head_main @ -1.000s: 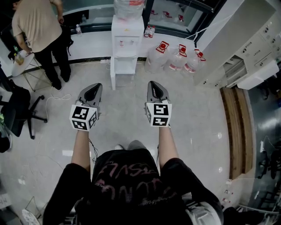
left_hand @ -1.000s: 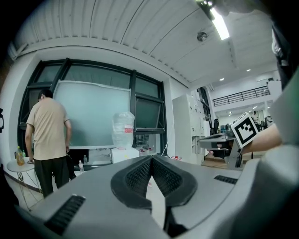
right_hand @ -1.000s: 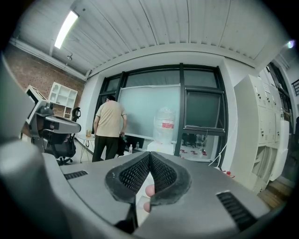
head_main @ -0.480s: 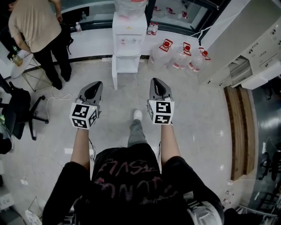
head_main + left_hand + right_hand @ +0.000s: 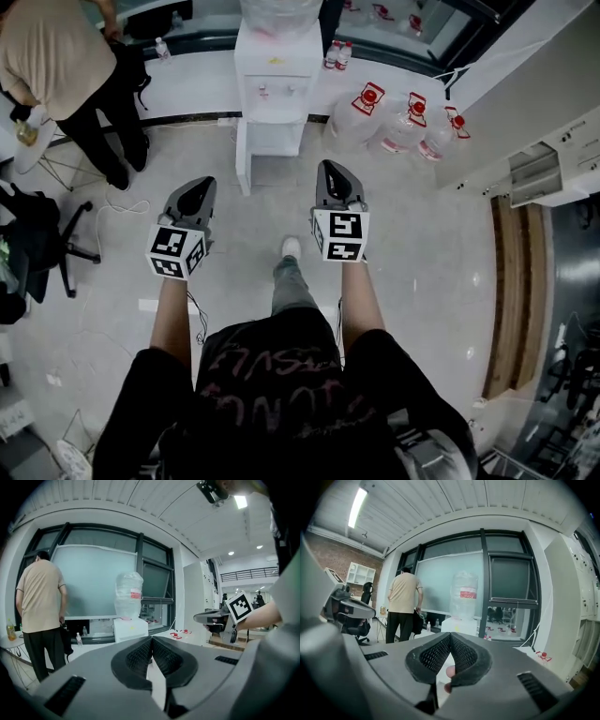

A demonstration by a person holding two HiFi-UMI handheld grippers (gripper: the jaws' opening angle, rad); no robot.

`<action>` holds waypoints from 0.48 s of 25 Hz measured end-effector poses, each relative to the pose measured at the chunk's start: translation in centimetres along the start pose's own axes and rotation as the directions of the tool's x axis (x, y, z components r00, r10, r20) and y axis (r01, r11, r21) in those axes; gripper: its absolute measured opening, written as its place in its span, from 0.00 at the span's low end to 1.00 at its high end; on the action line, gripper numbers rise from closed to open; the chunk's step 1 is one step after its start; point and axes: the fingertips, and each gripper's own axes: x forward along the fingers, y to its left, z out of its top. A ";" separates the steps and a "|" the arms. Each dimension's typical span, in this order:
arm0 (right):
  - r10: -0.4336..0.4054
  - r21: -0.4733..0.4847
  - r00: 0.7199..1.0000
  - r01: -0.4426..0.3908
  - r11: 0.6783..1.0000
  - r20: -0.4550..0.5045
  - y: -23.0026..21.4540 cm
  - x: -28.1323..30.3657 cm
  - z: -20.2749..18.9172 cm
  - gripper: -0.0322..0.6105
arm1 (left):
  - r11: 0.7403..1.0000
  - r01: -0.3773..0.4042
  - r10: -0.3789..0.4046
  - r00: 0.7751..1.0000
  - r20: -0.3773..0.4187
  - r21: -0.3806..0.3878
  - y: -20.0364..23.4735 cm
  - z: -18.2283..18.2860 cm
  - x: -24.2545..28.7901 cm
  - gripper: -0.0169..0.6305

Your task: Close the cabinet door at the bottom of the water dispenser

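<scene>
The open cabinet door (image 5: 241, 159), left of the water dispenser (image 5: 277, 56), is faced by the nearer left gripper (image 5: 202, 183); it and the right gripper (image 5: 334, 167) are shut, empty.

- White water dispenser (image 5: 274, 75), top centre.
- Clear jugs (image 5: 405, 127) with red caps, upper right.
- Dark grey left tongs (image 5: 200, 184) and right tongs (image 5: 330, 169), their cubes patterned in black-and-white squares.
- Person (image 5: 52, 61), upper left: beige shirt, black trousers.
- Pale grey floor (image 5: 422, 253).

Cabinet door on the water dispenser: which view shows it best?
Head view: the cabinet door stands wide open, seen from above. Both gripper views show only the dispenser's top and bottle; the left gripper and right gripper hide its bottom.
</scene>
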 end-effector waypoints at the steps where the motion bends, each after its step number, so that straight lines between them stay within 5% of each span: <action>1: 0.007 -0.001 1.000 -0.007 1.000 -0.007 -0.9 1.7 -0.3 0.07 | 1.000 -0.002 0.002 1.000 -0.008 -0.001 0.5 -0.1 1.6 0.05; 12: 0.067 0.032 0.995 -0.065 0.997 -0.071 -8.9 16.4 -3.0 0.07 | 0.997 -0.052 0.045 0.993 -0.111 -0.061 5.8 -2.2 15.8 0.05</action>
